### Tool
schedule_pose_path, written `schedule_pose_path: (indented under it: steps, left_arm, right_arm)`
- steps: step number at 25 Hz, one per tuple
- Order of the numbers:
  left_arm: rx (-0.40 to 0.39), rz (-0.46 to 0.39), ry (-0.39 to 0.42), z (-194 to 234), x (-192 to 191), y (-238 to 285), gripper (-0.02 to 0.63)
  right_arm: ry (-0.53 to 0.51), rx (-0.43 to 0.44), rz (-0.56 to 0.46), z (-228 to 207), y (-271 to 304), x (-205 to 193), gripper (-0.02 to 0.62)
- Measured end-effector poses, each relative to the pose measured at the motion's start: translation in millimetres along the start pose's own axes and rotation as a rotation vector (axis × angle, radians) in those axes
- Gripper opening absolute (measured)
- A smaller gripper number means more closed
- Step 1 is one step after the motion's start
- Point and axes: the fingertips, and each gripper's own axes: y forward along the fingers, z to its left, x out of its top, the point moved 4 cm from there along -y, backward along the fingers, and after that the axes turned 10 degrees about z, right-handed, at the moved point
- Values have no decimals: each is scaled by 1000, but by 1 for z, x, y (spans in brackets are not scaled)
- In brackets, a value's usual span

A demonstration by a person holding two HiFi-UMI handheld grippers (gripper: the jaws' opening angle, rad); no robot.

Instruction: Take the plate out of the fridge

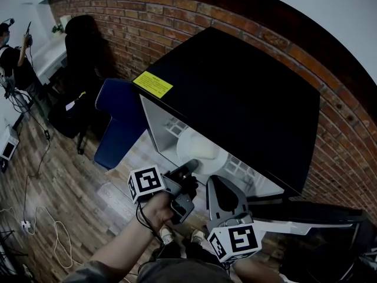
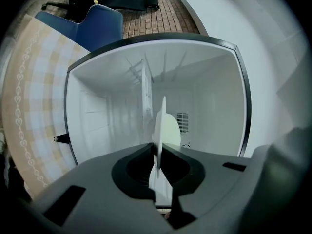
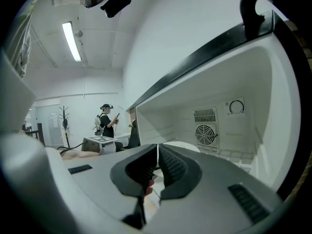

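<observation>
plate (image 1: 199,148): inside the open fridge (image 1: 247,93), on the white bottom | left gripper (image 2: 158,148): pinched tight on the plate's near edge, plate at its 12 o'clock | right gripper (image 3: 157,146): closed, holding nothing, at 4 o'clock from the left one

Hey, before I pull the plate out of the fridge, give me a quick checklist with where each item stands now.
1. Fridge door open: ok.
2. Left gripper shut on the plate, at its rim: ok.
3. Plate lifted clear of the shelf: cannot tell.
4. Right gripper shut, empty, beside the left one: ok.
5. Nothing on the plate to slide off: ok.
</observation>
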Motion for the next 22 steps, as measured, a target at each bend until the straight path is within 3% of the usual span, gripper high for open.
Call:
schedule_pose_path:
  steps: [11,22]
  left_arm:
    - [-18,-60,5,-19,-1,-41,37]
    - [-18,-194,9,-34,3,-115,37]
  right_arm:
    - [-18,52,-61,23,-11,19,31]
    - [-59,165,-110,67,-10,39,31]
